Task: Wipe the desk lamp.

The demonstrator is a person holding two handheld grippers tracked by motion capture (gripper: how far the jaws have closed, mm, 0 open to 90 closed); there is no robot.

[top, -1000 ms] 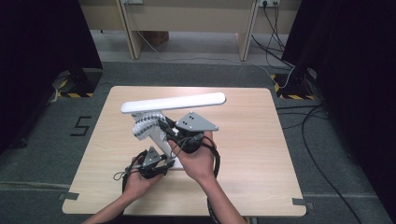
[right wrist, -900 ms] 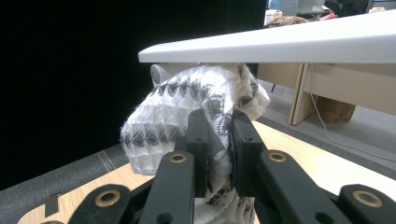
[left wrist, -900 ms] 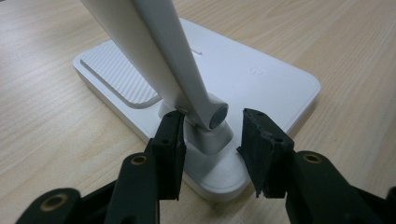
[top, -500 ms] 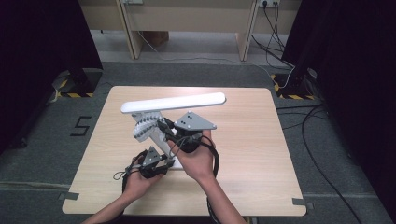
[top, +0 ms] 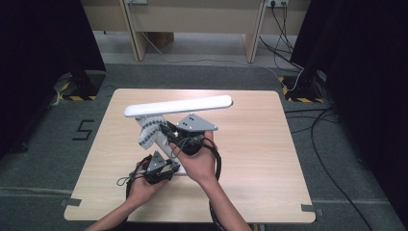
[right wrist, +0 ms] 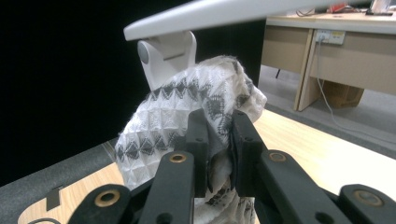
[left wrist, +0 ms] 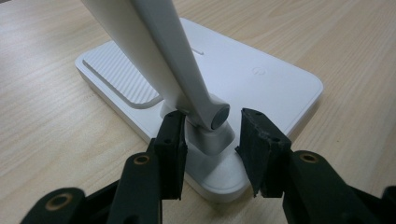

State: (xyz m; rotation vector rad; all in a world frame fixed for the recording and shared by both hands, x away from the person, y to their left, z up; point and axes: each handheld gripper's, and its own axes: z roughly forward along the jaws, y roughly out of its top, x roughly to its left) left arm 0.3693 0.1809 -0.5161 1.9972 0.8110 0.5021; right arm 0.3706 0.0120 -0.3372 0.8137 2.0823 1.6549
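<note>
So the whole thing centres on a white plastic desk lamp (top: 178, 105) sitting a bit left of the middle of the pale wooden table (top: 260, 159). Its long flat light bar runs across above the arm, and its flat rectangular white base (left wrist: 261, 79) lies on the wood on the person's side of that bar.

The left gripper (left wrist: 212, 149) is down at the base's near edge, jaws either side of the hinge knuckle where the slanted arm (left wrist: 159, 56) meets the base. The left pad sits right against the hinge block, but there's a visible gap on the right side, so the jaws are spread around it, not clamped.

The right gripper (right wrist: 219, 140) is higher up, just under the lamp head, and it's pinching a bunched white cloth with a dark grey diamond pattern (right wrist: 187, 116). The cloth is pressed up against the upper part of the lamp arm below the top hinge (right wrist: 166, 58), and it hides most of that stretch. I think it touches the arm there, but the fabric covers the contact so I can't be sure.

Around the lamp: a black cable (top: 216, 166) loops from the right gripper near the base, and beyond the table there's a light wooden desk (top: 192, 19) on the grey floor with wires trailing
</note>
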